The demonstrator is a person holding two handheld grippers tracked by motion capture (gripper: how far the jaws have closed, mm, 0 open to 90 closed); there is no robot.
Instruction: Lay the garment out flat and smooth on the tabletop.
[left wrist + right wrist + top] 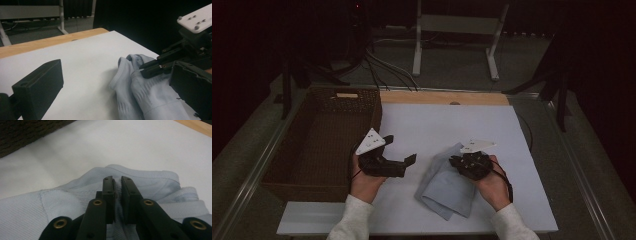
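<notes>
High view: I see the left gripper (pixel 399 150) held above the white sheet-covered surface (pixel 432 125), its black jaws spread wide apart with nothing between them. To its left stands a dark brown woven wicker basket (pixel 319 137). To its right, across a strip of bare surface, lies the pale blue ribbed knit garment (pixel 444 187), loosely folded. The right gripper (pixel 457 162) rests at the garment's upper right part, its tips down on the fabric.

Left gripper view: I look between my own two wide-set jaws, one low at the left and one at the right edge. The pale blue garment (pixel 140 90) lies ahead and to the right of this gripper, bunched into soft ridges. The right gripper (pixel 150 68) comes in from the right, and its tips meet the cloth.

Right gripper view: I see the right gripper (pixel 117 195) closed on the garment (pixel 75 202). A ribbed fold of fabric stands pinched between the two narrow pads, and the rest of the cloth spreads out on both sides.
</notes>
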